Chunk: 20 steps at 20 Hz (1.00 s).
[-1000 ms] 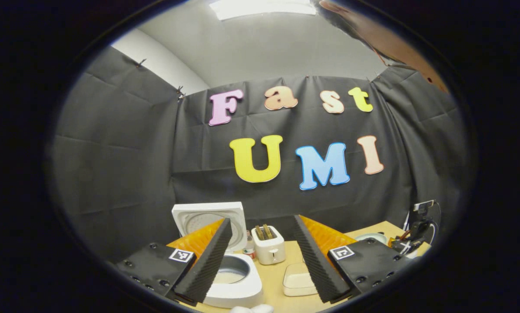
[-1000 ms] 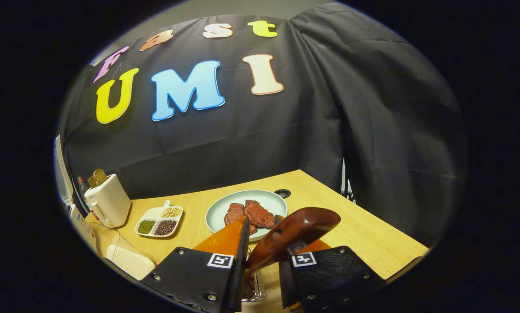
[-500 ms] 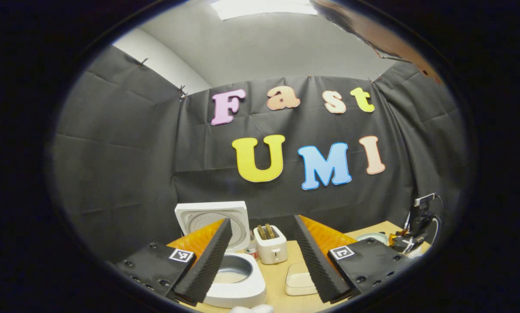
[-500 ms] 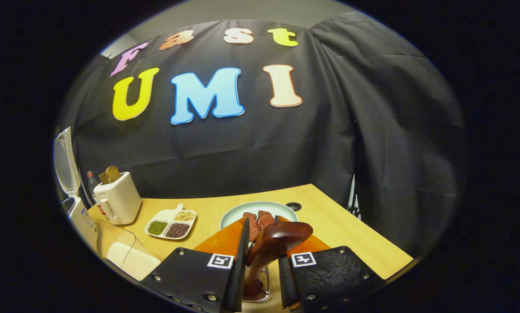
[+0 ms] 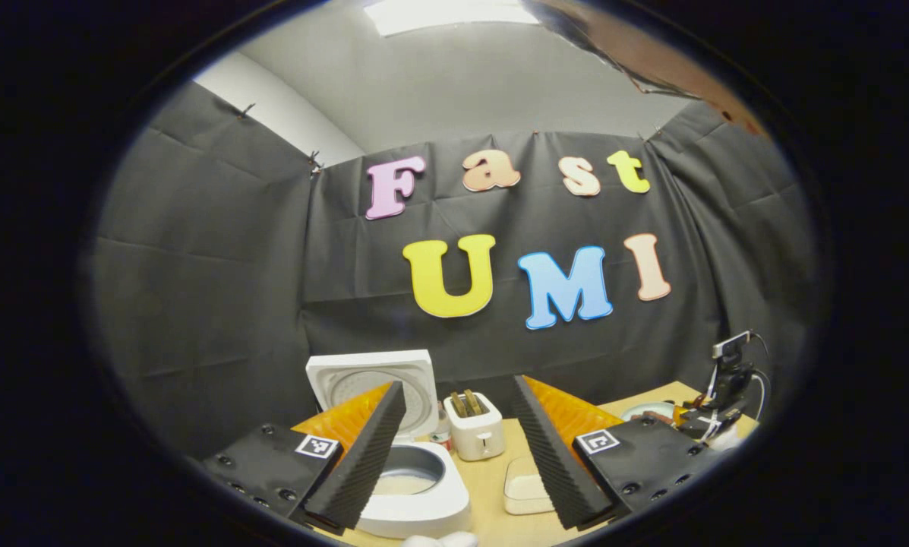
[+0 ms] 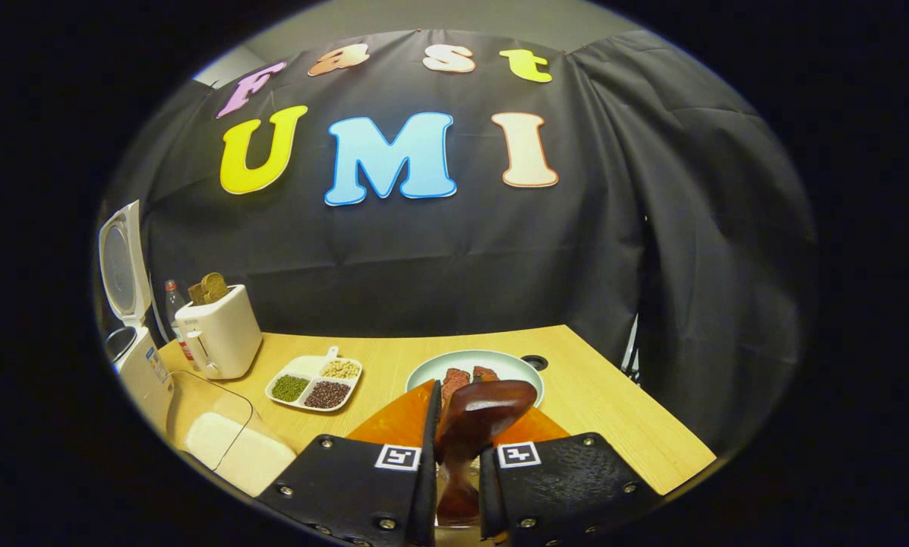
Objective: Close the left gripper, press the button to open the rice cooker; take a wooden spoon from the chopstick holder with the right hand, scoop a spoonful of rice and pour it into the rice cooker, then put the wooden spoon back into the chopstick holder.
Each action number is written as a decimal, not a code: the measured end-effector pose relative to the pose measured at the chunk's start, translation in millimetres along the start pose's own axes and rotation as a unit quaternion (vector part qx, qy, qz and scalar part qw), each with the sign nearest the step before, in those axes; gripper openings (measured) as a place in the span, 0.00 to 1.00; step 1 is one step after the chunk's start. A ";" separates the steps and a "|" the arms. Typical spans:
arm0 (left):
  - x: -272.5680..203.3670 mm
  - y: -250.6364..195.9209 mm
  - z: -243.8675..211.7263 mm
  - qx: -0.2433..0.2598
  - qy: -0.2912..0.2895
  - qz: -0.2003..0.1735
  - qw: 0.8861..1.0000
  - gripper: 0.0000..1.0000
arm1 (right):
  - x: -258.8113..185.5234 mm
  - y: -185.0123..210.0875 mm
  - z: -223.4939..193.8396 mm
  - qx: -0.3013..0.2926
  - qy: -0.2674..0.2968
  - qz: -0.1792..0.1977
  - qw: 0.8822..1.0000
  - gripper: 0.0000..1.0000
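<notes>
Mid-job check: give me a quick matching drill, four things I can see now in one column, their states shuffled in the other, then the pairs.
Things:
1. rice cooker
2. wooden spoon
3. toaster
4. left gripper

States:
A. held between the right gripper fingers
B. lid standing up, pot exposed
C. fingers spread, holding nothing
D. slices sticking out of the top

Pairs: 1-B, 2-A, 3-D, 4-C

Glossy dark-varnished wooden spoon (image 6: pixel 478 410); smooth white plastic rice cooker (image 5: pixel 416 497) and toaster (image 6: pixel 219 338); pale matt wood-grain bench (image 6: pixel 613 410); smooth glazed plate (image 6: pixel 515 366); creased matt cloth wall (image 6: pixel 439 258)
</notes>
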<state>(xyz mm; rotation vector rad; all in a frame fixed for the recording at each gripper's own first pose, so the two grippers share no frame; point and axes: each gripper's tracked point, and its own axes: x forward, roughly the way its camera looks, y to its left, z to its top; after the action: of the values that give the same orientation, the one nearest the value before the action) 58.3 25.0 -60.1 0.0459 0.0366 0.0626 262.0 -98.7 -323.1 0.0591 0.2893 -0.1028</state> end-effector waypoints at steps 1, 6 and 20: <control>0.3 2.0 0.9 -0.003 -0.002 0.002 1.000 1.00 | -1.9 0.6 0.5 0.000 0.004 0.003 1.000 0.23; 0.8 15.3 -3.5 -0.010 0.002 0.009 1.000 1.00 | -13.3 6.3 32.4 -0.019 -0.021 -0.002 1.000 0.23; -12.7 87.9 -38.9 -0.001 0.012 0.053 0.999 0.98 | -87.9 230.5 150.0 -0.122 -0.096 0.112 0.981 0.22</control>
<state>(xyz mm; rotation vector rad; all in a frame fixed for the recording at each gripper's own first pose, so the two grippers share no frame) 38.7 113.6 -94.3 0.0453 0.0585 0.1688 245.7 127.4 -144.3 -0.1617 0.0995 0.1509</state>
